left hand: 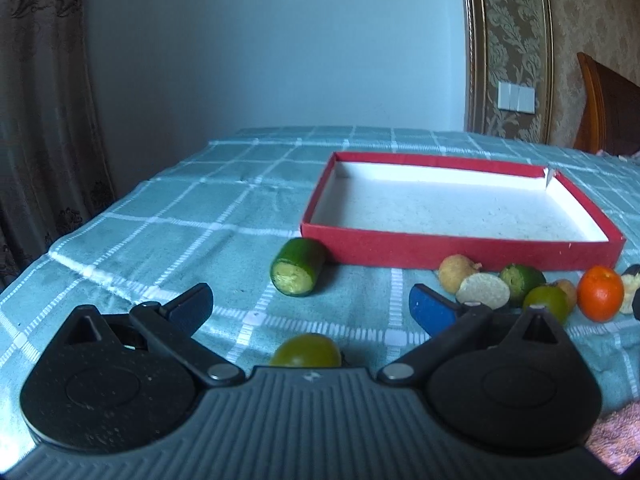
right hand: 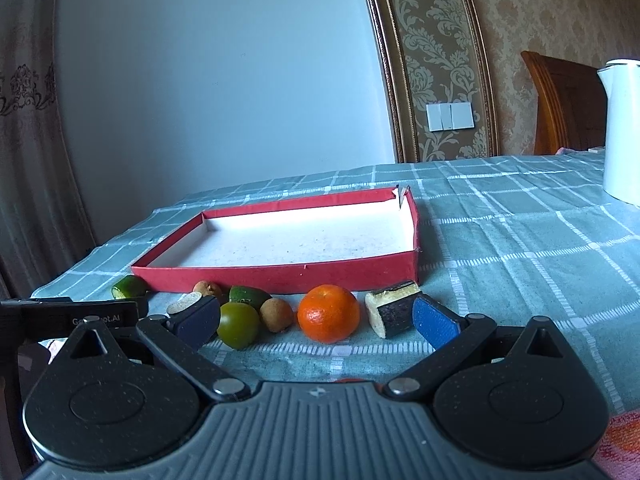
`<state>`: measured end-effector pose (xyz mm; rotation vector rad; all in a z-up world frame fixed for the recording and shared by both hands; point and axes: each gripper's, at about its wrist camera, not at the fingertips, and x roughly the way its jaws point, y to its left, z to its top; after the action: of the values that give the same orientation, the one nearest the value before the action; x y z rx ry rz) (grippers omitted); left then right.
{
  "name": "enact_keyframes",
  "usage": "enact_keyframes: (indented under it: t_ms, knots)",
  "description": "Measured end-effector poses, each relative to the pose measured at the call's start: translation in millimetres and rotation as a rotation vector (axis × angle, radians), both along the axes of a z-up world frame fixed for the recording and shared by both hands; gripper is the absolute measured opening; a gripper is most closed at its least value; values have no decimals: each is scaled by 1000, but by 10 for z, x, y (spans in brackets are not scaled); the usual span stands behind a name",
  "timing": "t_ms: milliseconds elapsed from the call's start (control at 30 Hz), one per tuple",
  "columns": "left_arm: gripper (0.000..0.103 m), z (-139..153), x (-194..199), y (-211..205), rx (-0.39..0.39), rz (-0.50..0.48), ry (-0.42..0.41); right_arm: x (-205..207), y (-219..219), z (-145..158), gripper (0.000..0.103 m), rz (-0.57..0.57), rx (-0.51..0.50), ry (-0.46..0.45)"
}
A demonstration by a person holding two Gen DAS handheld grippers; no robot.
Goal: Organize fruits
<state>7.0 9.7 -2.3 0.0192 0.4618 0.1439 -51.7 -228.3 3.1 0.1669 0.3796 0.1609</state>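
Observation:
A shallow red box [left hand: 472,250] [right hand: 280,272] with a white inside lies on the checked cloth, nothing in it. In the left wrist view a cut cucumber piece [left hand: 298,267] lies in front of the box's left corner, and a green round fruit [left hand: 306,352] sits close under my open left gripper [left hand: 310,308]. To the right lies a cluster with an orange [left hand: 600,293]. In the right wrist view my right gripper [right hand: 316,320] stands open with the orange [right hand: 328,313] between its fingers, untouched, beside a green fruit [right hand: 238,325], a brown longan [right hand: 276,314] and a dark-skinned white chunk [right hand: 394,308].
A white kettle [right hand: 622,128] stands at the far right of the table. A wooden chair back [right hand: 564,104] rises behind the table. Curtains hang at the left and the table's left edge [left hand: 52,252] drops off there. The left gripper's body [right hand: 72,316] shows at the right view's left edge.

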Motion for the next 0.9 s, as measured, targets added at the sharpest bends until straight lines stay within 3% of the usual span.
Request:
enact_keyframes:
  t_ms: [133,267,467,900]
  knots:
    - [103,33,-61,31,-30,-29,-50,-93,-33,6,103,13,24,-60]
    - [103,33,-47,22,-21,-6,-39,-161,-28,23,103,33,22,-109]
    - [103,25,-50,-32,15,-7,-39,-193,-64,26,103,44,48,-133]
    - [103,11,-19,-7,1,-31,-16,-164,-68,15,103,74,63,-119]
